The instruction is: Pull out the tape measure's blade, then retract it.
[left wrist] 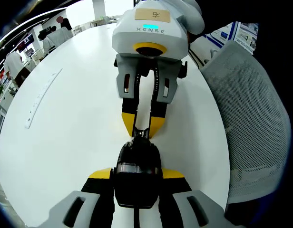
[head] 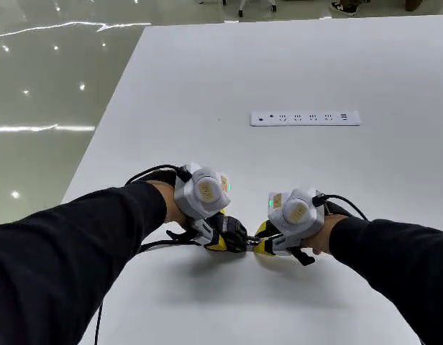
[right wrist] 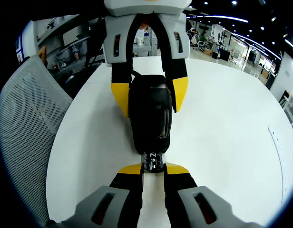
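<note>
On the white table (head: 207, 79), near its front edge, the left claw (left wrist: 137, 174) is clamped on the sides of the black tape measure (left wrist: 137, 156). A short bit of blade (right wrist: 152, 162) sticks out toward the right claw (right wrist: 154, 169), whose yellow tips are pinched tight on its end, the two claws nearly touching. Farther back lies a white power strip (head: 305, 118), well apart from both.

Black tape measure (right wrist: 149, 116), white-numbered dark blade (right wrist: 152, 162), yellow-tipped black fingers (right wrist: 130, 170), plain white table (head: 279, 65), white power strip (head: 305, 118).
</note>
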Available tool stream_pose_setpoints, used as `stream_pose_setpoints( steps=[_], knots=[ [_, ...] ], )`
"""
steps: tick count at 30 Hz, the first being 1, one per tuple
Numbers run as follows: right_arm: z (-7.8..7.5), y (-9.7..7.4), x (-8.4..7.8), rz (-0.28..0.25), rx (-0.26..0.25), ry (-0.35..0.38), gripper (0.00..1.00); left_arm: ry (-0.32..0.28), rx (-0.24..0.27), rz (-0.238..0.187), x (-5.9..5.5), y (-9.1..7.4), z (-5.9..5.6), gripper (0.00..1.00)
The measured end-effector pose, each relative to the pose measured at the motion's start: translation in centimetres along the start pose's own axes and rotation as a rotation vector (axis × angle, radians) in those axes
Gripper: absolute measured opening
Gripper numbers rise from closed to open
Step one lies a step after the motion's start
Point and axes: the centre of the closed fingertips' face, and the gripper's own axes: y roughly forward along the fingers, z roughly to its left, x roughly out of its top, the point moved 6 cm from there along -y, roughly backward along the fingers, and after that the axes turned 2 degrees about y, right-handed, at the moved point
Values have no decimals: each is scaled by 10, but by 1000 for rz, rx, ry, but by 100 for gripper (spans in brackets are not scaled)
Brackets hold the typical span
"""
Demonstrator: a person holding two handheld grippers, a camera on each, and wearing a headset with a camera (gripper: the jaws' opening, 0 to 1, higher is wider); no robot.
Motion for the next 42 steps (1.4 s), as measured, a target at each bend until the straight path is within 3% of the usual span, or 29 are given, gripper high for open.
stream_pose_setpoints(
  steps=[5, 6, 7, 8, 10, 17, 42],
  knots=[
    [1, 5, 4, -24, 0, 26, 13, 0, 3, 3, 0, 0, 0, 32],
    [0, 8, 9, -42, -10, 2, 13, 0, 4, 3, 0, 0, 0, 32],
    [0, 6, 9, -31, 9, -20, 12, 1, 4, 4, 0, 0, 0, 32],
    [-1, 5, 8, -34, 8, 15, 11, 1, 5, 4, 0, 0, 0, 32],
    [0, 5, 6, -34, 8, -9, 10, 1, 6, 5, -1, -1, 0, 32],
    [0, -1, 0, -37, 6, 26, 9, -1, 9, 11, 1, 0, -1, 32],
    [-2, -13, -15, -9, 5, 19, 10, -24, 18, 0, 1, 1, 0, 32]
  ],
)
